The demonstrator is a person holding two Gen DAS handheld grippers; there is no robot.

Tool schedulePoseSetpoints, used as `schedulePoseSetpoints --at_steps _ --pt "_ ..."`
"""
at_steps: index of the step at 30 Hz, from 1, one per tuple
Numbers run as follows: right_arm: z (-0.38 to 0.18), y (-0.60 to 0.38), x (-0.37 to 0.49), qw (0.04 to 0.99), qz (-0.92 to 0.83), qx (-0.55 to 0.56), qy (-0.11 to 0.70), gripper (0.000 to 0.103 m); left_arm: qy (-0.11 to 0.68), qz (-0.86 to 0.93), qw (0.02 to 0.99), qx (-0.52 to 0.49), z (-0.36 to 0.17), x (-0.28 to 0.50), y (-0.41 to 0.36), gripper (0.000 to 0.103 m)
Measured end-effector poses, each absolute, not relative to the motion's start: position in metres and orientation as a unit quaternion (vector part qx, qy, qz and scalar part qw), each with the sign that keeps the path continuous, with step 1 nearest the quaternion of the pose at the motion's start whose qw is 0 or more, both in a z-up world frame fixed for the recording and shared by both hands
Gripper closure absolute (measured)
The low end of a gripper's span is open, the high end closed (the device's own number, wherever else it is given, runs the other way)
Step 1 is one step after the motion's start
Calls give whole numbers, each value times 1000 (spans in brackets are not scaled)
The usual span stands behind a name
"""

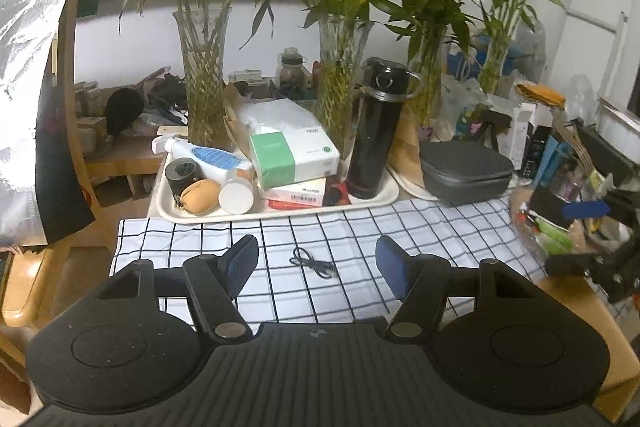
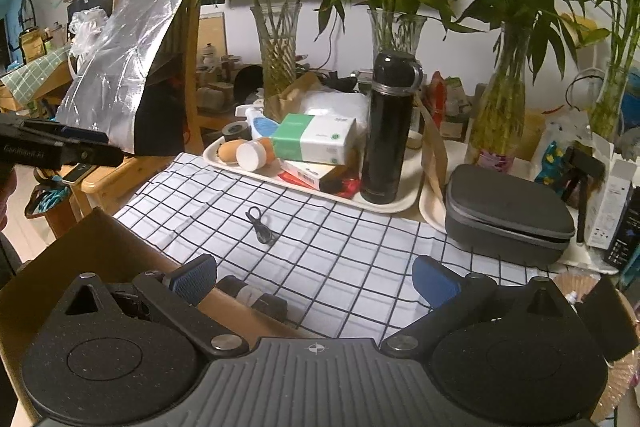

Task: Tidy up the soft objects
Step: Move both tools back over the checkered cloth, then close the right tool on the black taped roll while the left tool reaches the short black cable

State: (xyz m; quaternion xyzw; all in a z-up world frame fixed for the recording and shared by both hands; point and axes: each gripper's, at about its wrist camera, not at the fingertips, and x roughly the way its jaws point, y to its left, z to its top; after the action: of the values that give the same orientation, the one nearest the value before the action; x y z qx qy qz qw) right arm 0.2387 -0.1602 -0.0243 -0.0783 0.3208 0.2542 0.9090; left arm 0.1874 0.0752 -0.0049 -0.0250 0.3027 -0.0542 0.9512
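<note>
The left gripper (image 1: 316, 265) hangs over the near part of a checked cloth (image 1: 400, 227), its jaws standing wide with nothing between them. Its blue pads (image 1: 390, 267) face each other across bare cloth. Just beyond them, between the two fingers as the left wrist view sees it, lies a small black cable (image 1: 312, 265), loosely coiled, its long axis running from near left to far right.

The right gripper (image 2: 316, 281) is likewise spread wide and empty. Its left finger sits over the edge of a brown cardboard box (image 2: 100, 243) at the near left of the table; dark things lie inside the box, too hidden to name. In this view the cable (image 2: 262, 227) lies farther out on the cloth, its loop end pointing away from the gripper.

Beyond the cloth stands a cream tray (image 1: 280, 213) holding a black flask (image 1: 374, 131), upright at its right end, a green-and-white tissue pack (image 1: 294, 157) lying flat on a red-and-white box, a white bottle on its side, and a tan pouch (image 1: 200, 197) at the near left. Right of the tray sits a grey case (image 1: 466, 169). Glass vases of bamboo (image 1: 204, 75) line the far side.
</note>
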Motion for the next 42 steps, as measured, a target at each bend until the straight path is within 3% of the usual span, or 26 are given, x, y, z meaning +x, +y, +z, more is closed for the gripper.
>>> schedulePoseSetpoints --at_steps 12,27,42 --pt "-27 -166 255 918 229 -61 317 0 319 -42 945 -63 -17 244 87 39" --pt "-42 -178 301 919 207 -48 331 0 320 -59 946 9 -40 282 83 39" --pt "-70 -160 350 880 301 -79 359 1 348 -63 935 -4 -65 300 88 39"
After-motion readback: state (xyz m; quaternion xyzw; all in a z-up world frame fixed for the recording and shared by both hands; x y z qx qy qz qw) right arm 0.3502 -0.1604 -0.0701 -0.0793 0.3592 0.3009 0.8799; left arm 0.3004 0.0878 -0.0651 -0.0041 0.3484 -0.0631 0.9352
